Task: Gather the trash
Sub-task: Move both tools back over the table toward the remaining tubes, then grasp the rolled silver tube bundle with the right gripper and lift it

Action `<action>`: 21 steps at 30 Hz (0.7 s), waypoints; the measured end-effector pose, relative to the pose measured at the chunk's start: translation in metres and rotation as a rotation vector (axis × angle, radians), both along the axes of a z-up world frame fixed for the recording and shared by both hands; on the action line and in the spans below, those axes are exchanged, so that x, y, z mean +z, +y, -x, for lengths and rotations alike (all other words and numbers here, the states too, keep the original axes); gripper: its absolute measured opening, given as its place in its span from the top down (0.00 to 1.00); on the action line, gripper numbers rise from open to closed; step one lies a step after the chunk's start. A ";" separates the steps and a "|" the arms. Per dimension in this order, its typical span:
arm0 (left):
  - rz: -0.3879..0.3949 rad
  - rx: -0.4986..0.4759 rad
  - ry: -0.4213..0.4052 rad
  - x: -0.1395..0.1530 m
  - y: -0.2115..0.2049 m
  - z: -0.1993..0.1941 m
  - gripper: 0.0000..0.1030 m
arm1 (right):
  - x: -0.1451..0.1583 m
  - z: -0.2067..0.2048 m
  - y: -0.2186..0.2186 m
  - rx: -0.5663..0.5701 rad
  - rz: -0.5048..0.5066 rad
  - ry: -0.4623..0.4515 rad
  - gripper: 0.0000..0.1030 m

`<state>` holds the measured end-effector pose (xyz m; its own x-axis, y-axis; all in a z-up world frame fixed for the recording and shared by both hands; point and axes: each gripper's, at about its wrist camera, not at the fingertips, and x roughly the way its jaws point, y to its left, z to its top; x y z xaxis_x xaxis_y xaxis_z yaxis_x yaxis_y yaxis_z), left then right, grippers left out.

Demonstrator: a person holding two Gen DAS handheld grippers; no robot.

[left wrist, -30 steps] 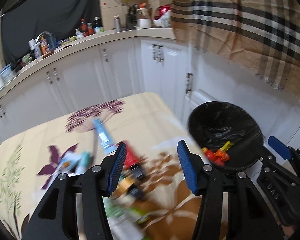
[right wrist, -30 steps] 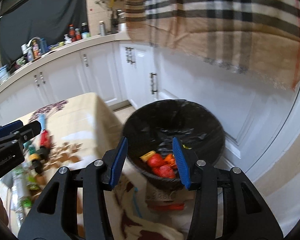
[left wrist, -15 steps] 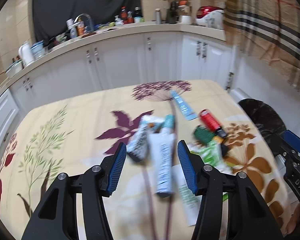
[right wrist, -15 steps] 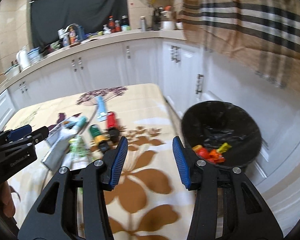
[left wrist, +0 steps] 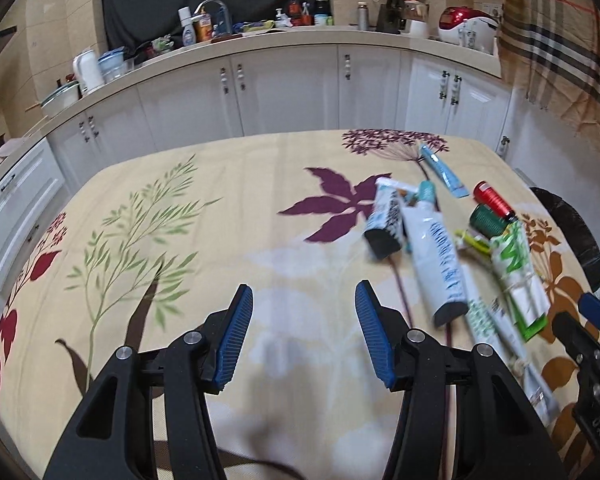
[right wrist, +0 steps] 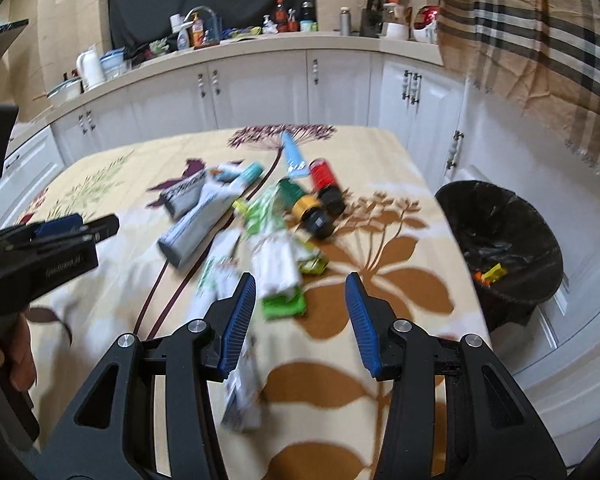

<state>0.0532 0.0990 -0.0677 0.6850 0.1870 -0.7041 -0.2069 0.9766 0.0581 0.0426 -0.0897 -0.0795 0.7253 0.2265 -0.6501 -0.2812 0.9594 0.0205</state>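
Your left gripper (left wrist: pixel 303 328) and right gripper (right wrist: pixel 300 316) both gape empty. The trash (right wrist: pixel 256 220), a jumble of crumpled tubes, wrappers and small bottles, lies on the floral tablecloth (left wrist: pixel 180 240) beside the black bin (right wrist: pixel 504 240).

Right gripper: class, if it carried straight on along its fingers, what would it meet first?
Probably the green-and-white packet lying just ahead of the open right gripper, at the near edge of the litter pile; depth is uncertain.

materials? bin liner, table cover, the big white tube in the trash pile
Bin liner: thin black plastic film, by its glossy wrinkles. Table cover: probably woven cloth with a printed floral pattern; matte, no glare. Big white tube: likely soft plastic or laminate, smooth and slightly shiny, with a flat crimped end; motion blur leaves it open.
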 end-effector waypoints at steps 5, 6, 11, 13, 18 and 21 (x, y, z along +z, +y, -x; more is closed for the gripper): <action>0.002 0.016 0.010 -0.006 0.008 0.013 0.49 | -0.007 0.016 0.007 0.022 0.011 0.019 0.56; 0.001 0.020 0.011 -0.007 0.010 0.016 0.49 | -0.008 0.017 0.007 0.025 0.013 0.022 0.56; 0.000 0.029 0.017 -0.011 0.014 0.025 0.49 | -0.017 0.023 0.016 0.050 0.024 0.041 0.56; 0.003 0.030 0.018 -0.012 0.015 0.028 0.49 | -0.021 0.024 0.019 0.061 0.024 0.049 0.65; 0.004 0.026 0.016 -0.013 0.013 0.031 0.49 | -0.026 0.024 0.025 0.093 0.032 0.076 0.83; 0.003 0.024 0.015 -0.012 0.011 0.031 0.49 | -0.025 0.027 0.026 0.097 0.038 0.060 0.84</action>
